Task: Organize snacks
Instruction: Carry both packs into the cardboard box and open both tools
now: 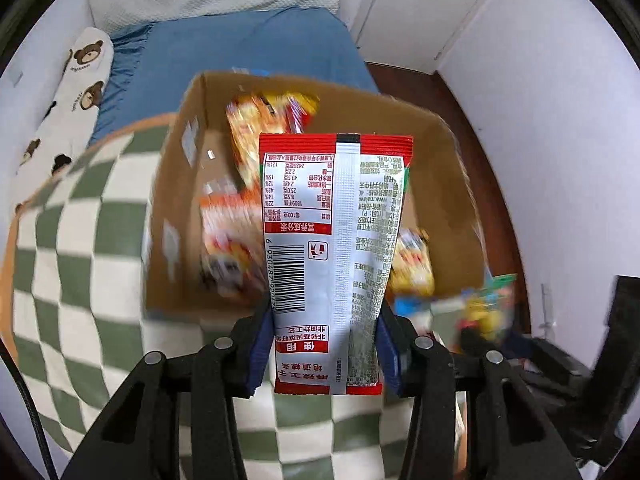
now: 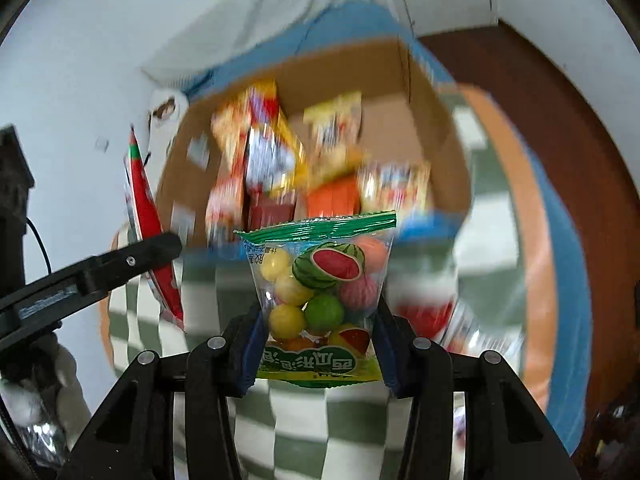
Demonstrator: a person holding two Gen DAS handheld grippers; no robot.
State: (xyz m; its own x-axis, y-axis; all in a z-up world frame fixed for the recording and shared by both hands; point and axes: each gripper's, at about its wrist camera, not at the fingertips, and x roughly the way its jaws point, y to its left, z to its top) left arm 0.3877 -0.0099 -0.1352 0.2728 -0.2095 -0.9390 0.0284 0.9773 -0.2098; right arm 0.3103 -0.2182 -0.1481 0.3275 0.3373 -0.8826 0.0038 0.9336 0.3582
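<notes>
Cardboard box contents blurred, probably snack pkts; both tools grip packets.

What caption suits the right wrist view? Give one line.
Right tongs shut on a gumball bag above a snack-filled cardboard box.

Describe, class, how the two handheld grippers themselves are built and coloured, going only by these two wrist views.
Both look alike. The left gripper and right gripper each have matte black angular linkage arms with triangular cut-outs, joined by round silver pivot pins. Their fingers carry ribbed dark blue pads. A thin black cable runs beside the left one. No hands or sleeves show.
</notes>
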